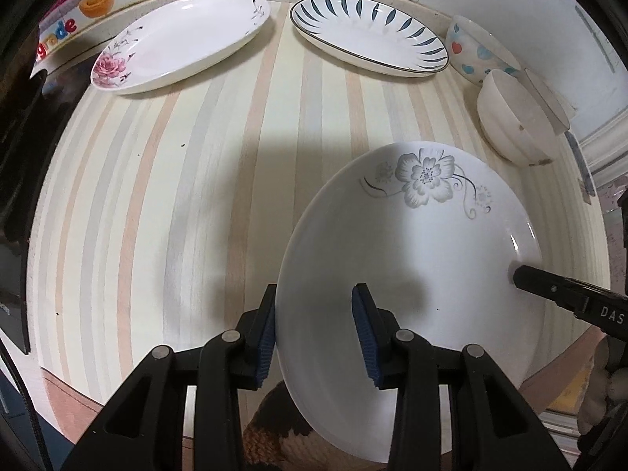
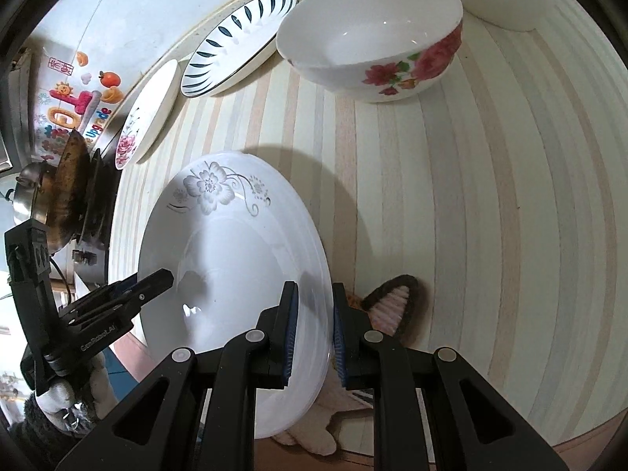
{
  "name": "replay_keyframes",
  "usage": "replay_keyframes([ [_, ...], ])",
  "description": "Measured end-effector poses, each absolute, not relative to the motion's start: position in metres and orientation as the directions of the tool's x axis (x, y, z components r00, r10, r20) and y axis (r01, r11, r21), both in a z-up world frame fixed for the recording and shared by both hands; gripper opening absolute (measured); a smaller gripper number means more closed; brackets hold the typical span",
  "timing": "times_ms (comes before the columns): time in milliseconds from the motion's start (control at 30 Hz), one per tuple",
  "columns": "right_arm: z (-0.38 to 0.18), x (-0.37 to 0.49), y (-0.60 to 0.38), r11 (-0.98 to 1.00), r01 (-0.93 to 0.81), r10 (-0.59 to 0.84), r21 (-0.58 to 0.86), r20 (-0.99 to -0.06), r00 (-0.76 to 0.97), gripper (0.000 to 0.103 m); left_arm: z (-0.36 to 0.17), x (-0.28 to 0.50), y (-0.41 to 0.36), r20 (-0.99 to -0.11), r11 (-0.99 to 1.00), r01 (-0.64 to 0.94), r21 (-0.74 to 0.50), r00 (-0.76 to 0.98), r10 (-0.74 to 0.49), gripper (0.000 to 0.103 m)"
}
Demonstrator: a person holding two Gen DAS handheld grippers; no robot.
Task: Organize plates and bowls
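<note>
A white plate with a grey flower (image 1: 412,251) hangs over the striped table's front edge, held from both sides. My left gripper (image 1: 316,314) straddles its left rim, with a gap between the right pad and the plate. My right gripper (image 2: 314,314) straddles the opposite rim (image 2: 314,259), pads close to it; it shows in the left wrist view (image 1: 518,274). The left gripper shows in the right wrist view (image 2: 165,276). At the back lie a rose plate (image 1: 184,39) and a blue-leaf plate (image 1: 369,35). A rose bowl (image 2: 373,35) stands behind.
A heart-pattern bowl (image 1: 477,53) and a plain white bowl (image 1: 514,117) lie at the back right by the wall. A wok and stove (image 2: 66,188) stand left of the table. A slipper with a fuzzy ear (image 2: 392,298) shows below the table's front edge.
</note>
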State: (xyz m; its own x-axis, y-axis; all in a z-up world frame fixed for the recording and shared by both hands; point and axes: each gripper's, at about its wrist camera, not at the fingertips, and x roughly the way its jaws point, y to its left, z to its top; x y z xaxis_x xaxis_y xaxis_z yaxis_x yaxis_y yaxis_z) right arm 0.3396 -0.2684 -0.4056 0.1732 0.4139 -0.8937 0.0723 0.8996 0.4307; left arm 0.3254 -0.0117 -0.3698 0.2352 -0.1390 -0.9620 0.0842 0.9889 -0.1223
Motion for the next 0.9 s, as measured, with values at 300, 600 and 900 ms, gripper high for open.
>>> replay_keyframes([
  [300, -0.381, 0.341, -0.289, 0.882, 0.104, 0.445, 0.460, -0.884, 0.144, 0.025, -0.317, 0.331, 0.004, -0.944, 0.990, 0.010, -0.138, 0.303, -0.134, 0.035],
  [600, -0.298, 0.414, -0.230, 0.826, -0.008, 0.547, 0.564, -0.798, 0.251, 0.054, -0.285, 0.409, 0.096, -0.910, 0.980, -0.151, -0.127, 0.411, -0.055, 0.043],
  [900, -0.341, 0.596, -0.101, 0.859, -0.116, 0.511, 0.499, -0.816, 0.269, 0.054, -0.331, 0.478, 0.163, -0.927, 0.953, -0.285, -0.100, 0.374, 0.014, 0.043],
])
